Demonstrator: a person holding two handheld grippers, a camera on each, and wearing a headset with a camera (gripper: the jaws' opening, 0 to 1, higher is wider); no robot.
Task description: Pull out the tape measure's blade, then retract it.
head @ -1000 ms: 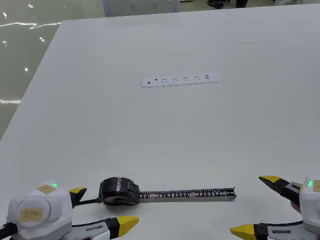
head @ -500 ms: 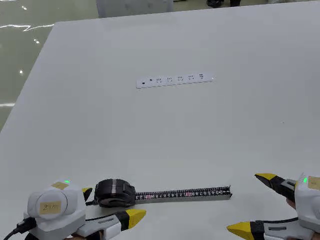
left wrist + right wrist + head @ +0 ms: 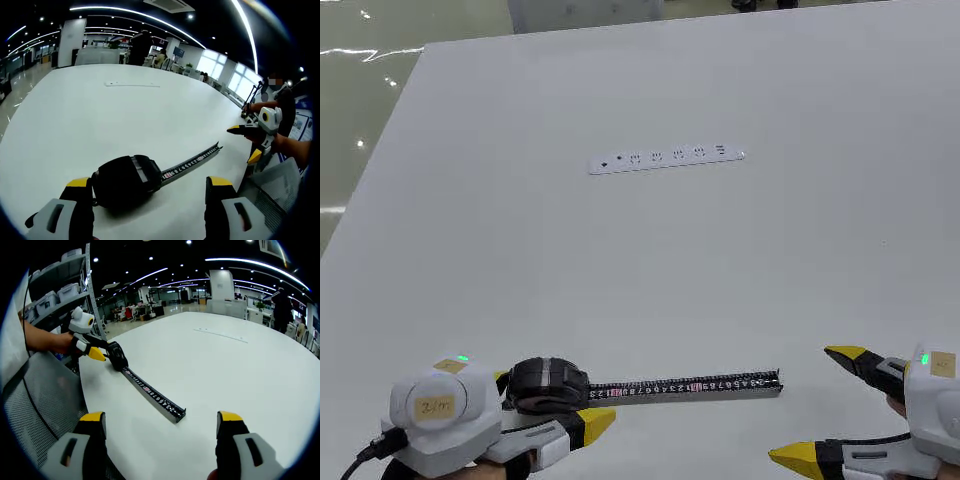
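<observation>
Tape measure case [image 3: 552,385] lies on the white desk [image 3: 650,260], near left, between the spread fingers [image 3: 220,182] of the left gripper [image 3: 548,400], not clamped. Blade [image 3: 690,384] lies extended rightward, flat on the desk. Right gripper [image 3: 814,405] is near right, just beyond the blade tip, fingers apart and empty. Power strip [image 3: 665,158] lies far centre.

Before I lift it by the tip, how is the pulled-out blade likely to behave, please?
The blade looks thin and long, so it will probably sag or buckle. Its case looks chunky, likely heavy enough to stay put.
</observation>
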